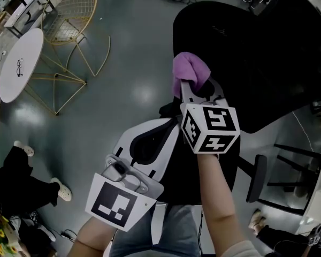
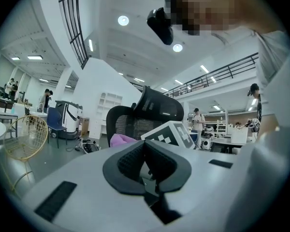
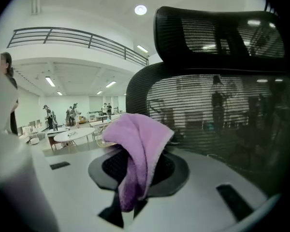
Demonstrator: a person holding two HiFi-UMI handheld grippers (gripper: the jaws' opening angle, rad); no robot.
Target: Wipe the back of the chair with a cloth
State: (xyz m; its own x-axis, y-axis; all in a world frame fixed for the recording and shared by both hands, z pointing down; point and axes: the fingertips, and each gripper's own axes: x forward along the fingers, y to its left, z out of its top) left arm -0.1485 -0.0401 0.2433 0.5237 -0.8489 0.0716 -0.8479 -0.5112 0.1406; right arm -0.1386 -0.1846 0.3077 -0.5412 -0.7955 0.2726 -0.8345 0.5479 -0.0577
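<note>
One black mesh office chair (image 1: pixel 267 63) with a single headrest (image 3: pixel 217 33) is the landmark here; one purple cloth (image 1: pixel 190 71) sits at the left edge of its backrest, seen from the head view; whether the cloth touches the mesh cannot be told.

Two hand-held grippers are in view. The right gripper (image 1: pixel 188 85) reaches up to the chair's back, its jaws clamped on the cloth; in the right gripper view the cloth (image 3: pixel 137 144) is pinched low between the black pads, bunches up above them and folds over toward the mesh. The left gripper (image 1: pixel 163 130) is held lower and to the left of the chair, apart from it; in the left gripper view its jaws are drawn together with nothing between them, and the chair (image 2: pixel 130 122) stands beyond them.

Each gripper carries one marker cube, two in all; the right one's cube (image 1: pixel 211 127) shows three faces of black-and-white square patterns, the left one's cube (image 1: pixel 117 203) shows one.

Well to the left of the chair stand one gold wire chair (image 1: pixel 69 15) and one round white table (image 1: pixel 21 63), side by side on the grey floor (image 1: pixel 134 63).
</note>
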